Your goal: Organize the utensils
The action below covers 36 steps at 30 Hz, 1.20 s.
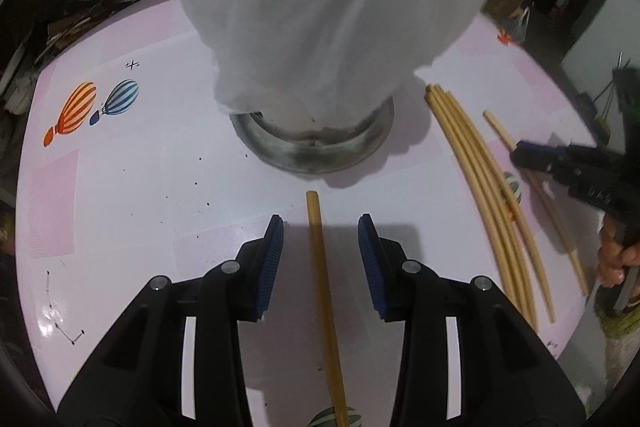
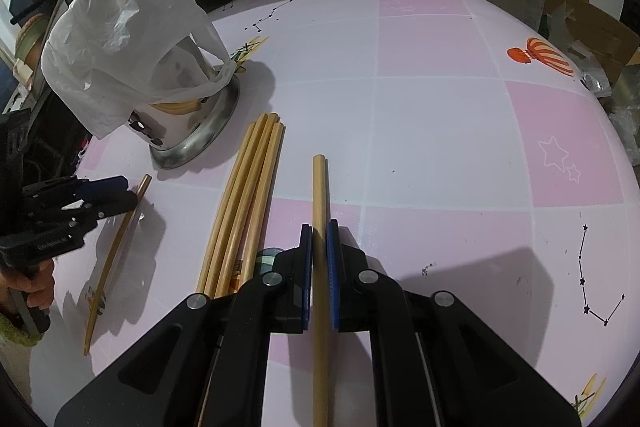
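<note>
My right claw was clamped on one chopstick, pads pressed to both its sides, the stick running forward past the tips over the pink checked table. Landmark: the steel-based holder draped in a white plastic bag. The held stick sat near the holder, just beyond a bundle of chopsticks lying flat between them, tips close to the steel rim.

My left claw stood partly open, pads apart on either side of a lone chopstick without touching it. That stick lay on the table, tip pointing at the holder's base, close but short of it.
</note>
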Each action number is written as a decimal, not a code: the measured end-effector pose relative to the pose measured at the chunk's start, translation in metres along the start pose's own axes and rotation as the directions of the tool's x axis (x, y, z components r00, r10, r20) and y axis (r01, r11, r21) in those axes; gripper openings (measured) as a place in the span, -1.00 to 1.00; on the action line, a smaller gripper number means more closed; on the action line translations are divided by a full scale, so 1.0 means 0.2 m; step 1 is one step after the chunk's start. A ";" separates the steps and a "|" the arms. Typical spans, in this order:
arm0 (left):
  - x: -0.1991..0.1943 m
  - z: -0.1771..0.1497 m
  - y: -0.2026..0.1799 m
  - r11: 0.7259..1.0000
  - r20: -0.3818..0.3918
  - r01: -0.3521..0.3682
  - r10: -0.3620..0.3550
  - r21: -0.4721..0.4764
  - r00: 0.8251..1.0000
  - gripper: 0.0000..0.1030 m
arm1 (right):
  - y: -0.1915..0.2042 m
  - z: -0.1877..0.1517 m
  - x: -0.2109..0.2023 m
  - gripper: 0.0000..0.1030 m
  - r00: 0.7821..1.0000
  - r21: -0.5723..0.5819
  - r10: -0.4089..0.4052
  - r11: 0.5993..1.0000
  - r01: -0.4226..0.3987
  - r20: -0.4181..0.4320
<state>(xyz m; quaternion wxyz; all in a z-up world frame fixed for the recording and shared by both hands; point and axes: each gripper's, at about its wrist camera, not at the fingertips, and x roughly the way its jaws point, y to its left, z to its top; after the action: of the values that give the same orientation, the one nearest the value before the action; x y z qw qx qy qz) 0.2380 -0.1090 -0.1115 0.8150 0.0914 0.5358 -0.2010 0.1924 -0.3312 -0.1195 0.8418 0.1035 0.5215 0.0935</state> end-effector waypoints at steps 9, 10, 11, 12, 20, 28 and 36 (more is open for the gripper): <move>0.04 0.01 -0.03 0.997 -0.033 -0.072 0.072 0.009 0.997 -0.53 | 0.00 0.00 0.00 -0.85 1.000 0.000 0.002 1.000 -0.002 0.001; 0.04 0.01 -0.03 0.997 -0.034 -0.077 0.077 0.014 0.996 -0.57 | 0.00 0.00 0.00 -0.85 1.000 0.000 0.002 1.000 -0.002 0.001; 0.04 0.01 -0.04 0.996 -0.034 -0.082 0.083 0.019 0.996 -0.58 | 0.00 0.00 0.00 -0.85 1.000 -0.002 0.001 1.000 -0.001 0.001; 0.04 0.01 -0.04 0.996 -0.034 -0.082 0.082 0.019 0.996 -0.59 | 0.00 0.00 0.00 -0.85 1.000 -0.002 0.001 1.000 -0.001 0.001; 0.03 0.00 -0.01 0.996 -0.024 -0.088 0.088 0.004 0.996 -0.87 | 0.00 0.00 0.00 -0.85 1.000 -0.002 0.000 1.000 0.000 0.000; 0.02 -0.03 -0.01 0.997 -0.010 -0.077 0.077 -0.021 0.997 -0.90 | 0.01 0.00 0.00 -0.85 1.000 -0.005 -0.005 1.000 0.005 -0.004; -0.04 -0.01 0.02 0.997 0.031 -0.062 0.063 -0.047 0.997 -0.90 | 0.01 0.01 0.00 -0.85 1.000 -0.005 -0.008 1.000 0.008 -0.008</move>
<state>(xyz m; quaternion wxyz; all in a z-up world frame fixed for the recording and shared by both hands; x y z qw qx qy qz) 0.2355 -0.1031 -0.1041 0.8314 0.0860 0.5238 -0.1644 0.1932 -0.3299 -0.1185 0.8403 0.0989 0.5250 0.0919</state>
